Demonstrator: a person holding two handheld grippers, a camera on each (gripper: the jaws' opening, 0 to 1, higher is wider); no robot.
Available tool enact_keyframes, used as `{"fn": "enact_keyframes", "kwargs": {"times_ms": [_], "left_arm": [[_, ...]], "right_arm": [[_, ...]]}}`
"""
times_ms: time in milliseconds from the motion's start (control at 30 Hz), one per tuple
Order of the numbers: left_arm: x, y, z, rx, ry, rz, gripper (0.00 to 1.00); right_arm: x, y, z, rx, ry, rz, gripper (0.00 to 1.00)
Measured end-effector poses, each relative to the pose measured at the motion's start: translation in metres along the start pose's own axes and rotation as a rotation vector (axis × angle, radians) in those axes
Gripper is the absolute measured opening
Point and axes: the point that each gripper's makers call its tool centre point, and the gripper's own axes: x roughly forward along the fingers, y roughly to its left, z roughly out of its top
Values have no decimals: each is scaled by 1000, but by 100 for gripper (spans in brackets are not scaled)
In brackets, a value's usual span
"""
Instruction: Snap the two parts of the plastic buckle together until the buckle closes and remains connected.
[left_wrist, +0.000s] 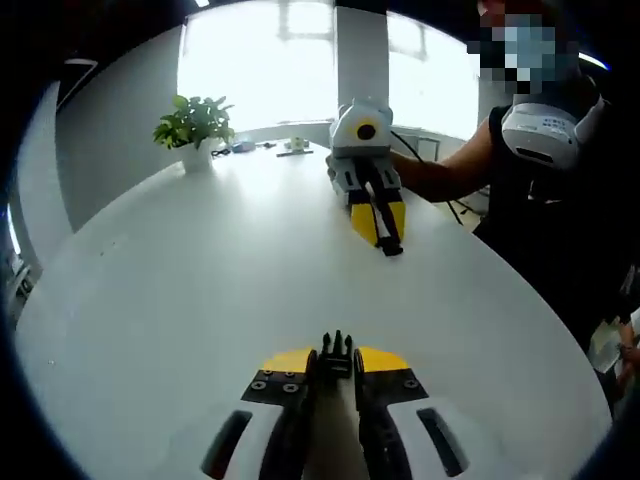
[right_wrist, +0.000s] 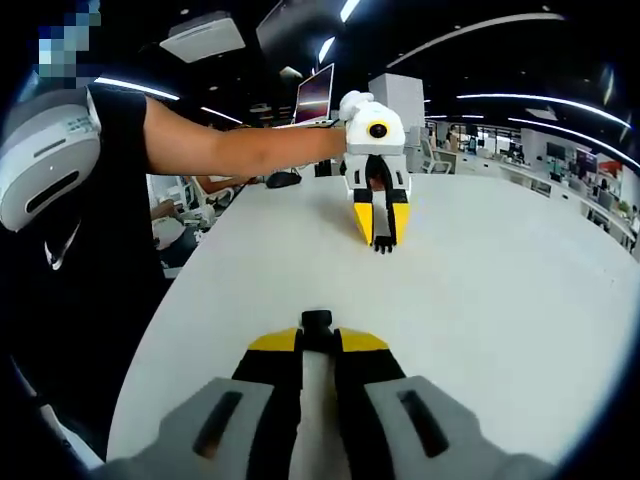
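Note:
My left gripper (left_wrist: 337, 358) is shut on the black pronged half of the buckle (left_wrist: 337, 347), whose prongs stick out past the yellow jaw tips. Across the white table (left_wrist: 200, 290) it faces my right gripper (left_wrist: 390, 238), shut on the other black buckle half (left_wrist: 393, 246). In the right gripper view, my right gripper (right_wrist: 318, 338) holds that blocky socket half (right_wrist: 317, 321) between closed jaws. The left gripper (right_wrist: 382, 236) points back at it with the pronged half (right_wrist: 383, 246) at its tip. The two halves are well apart, both just above the tabletop.
A potted plant (left_wrist: 194, 128) and small items (left_wrist: 290, 149) stand at the table's far edge by the bright windows. A person (left_wrist: 560, 180) in black stands at the table's side, an arm (right_wrist: 240, 145) reaching over it. A monitor (right_wrist: 314, 94) and mouse (right_wrist: 283, 180) sit beyond.

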Motion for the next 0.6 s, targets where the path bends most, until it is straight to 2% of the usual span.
{"fn": "enact_keyframes", "kwargs": {"times_ms": [600], "left_arm": [[0,-2,0,-24,-45,42,13]], "right_arm": [[0,-2,0,1,1,-8,10]]}}
